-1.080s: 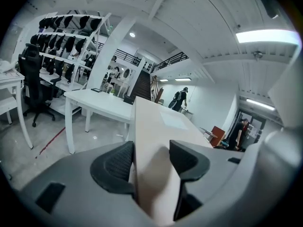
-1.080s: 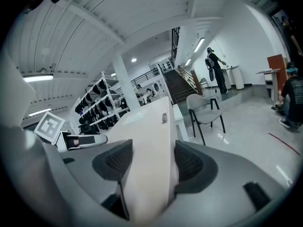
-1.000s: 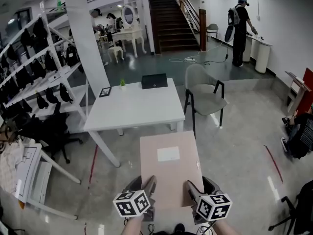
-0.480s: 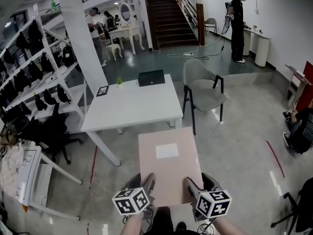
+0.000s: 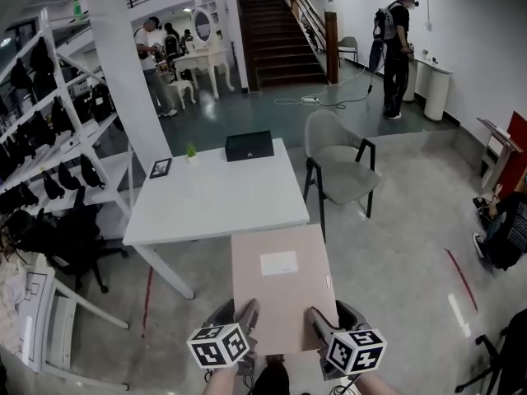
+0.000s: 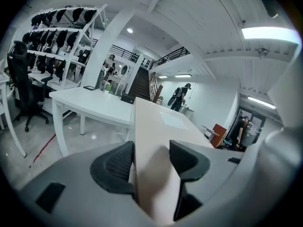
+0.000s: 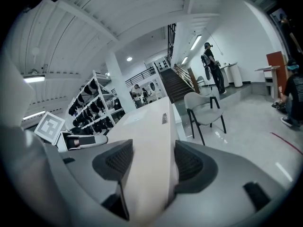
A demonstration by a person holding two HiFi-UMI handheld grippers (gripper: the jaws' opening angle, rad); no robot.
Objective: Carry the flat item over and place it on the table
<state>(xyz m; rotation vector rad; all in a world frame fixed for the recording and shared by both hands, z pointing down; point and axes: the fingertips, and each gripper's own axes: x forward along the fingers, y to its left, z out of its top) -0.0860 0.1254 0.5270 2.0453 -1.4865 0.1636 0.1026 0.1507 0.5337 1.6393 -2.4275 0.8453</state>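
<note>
Two grippers on one flat box (image 5: pixel 282 286). Held level out in front, above the floor, with the white label (image 5: pixel 279 262) facing up. Pinched along the near edge: left gripper (image 5: pixel 249 317) clamped on the near left part, right gripper (image 5: pixel 317 319) clamped on the near right part, with box between the jaws in both gripper views.

Much nearer to the white table (image 5: pixel 216 201) than a second ago. Back then, a strip of floor between box and table. Now, in the head view, the far edge of the box just meeting the table's near edge. Not on the table yet.

Probably close to the end of the walk. Next, most likely a step or a reach forward, then a slow lowering onto the bare near part of the table.

Farther out: black case (image 5: pixel 249 145), tiny plant (image 5: pixel 191 151) and small frame (image 5: pixel 160 168) at the table's far side, well apart from the box. Gray chair (image 5: pixel 341 169) to the right.
</note>
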